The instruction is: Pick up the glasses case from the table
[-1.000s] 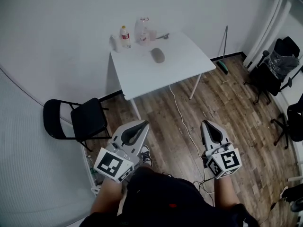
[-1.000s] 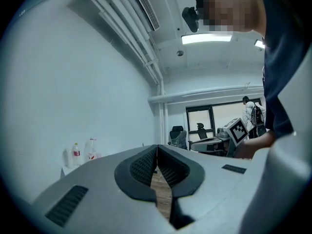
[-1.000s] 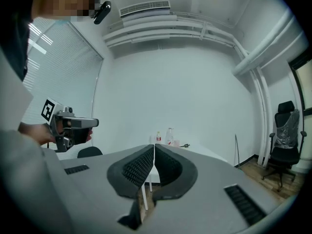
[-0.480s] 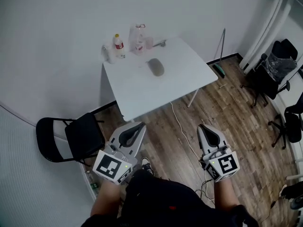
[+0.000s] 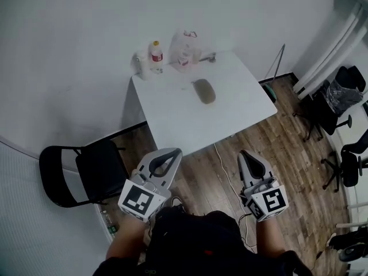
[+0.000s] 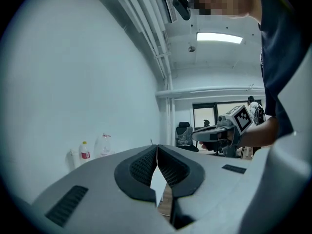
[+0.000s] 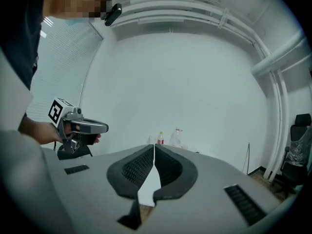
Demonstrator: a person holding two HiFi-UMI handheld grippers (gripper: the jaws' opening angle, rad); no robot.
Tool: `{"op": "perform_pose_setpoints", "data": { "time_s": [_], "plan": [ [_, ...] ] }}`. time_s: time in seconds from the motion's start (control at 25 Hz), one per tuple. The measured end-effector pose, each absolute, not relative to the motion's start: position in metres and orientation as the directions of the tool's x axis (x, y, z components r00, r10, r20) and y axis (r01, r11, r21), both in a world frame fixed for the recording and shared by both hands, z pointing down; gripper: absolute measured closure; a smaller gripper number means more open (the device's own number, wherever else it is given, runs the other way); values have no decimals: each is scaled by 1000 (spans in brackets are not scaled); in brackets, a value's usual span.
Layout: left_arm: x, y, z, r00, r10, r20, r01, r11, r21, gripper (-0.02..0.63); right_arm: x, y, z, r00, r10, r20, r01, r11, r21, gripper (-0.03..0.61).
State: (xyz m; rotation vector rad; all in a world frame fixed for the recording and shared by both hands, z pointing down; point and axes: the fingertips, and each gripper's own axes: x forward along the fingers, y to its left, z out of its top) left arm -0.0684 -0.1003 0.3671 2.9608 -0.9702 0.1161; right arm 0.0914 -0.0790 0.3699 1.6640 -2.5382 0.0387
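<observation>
White table against a white wall, wood floor, both tongs closed and empty

White table stands on a wood floor, and the glasses case lies flat on its far half. It's a grey-brown oval with its long axis running diagonally in the head view, far end toward the upper left and near end toward the lower right. Behind it at the table's back edge are a small bottle with a red label (print too small to read) and a clear jug, both close to the case but not touching it. A black folding chair sits left of the table. The left gripper and right gripper are held level over the floor, well short of the table, each with its jaws pressed together and nothing between them. The only markings I can make out are the black-and-white squares on their cubes.
</observation>
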Motion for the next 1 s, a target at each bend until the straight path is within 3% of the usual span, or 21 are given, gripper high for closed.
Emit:
{"op": "perform_pose_setpoints", "data": {
  "time_s": [0.52,1.0],
  "plan": [
    [-100,-174,381,737,-671,83,-676,-735,51,592,74,-175,390,-458,-876,149,-882,469,45,554],
    [-30,-269,387,674,-728,127,-735,-677,20,592,140,-284,397,-531,-840,111,-846,533,-15,554]
  ]
}}
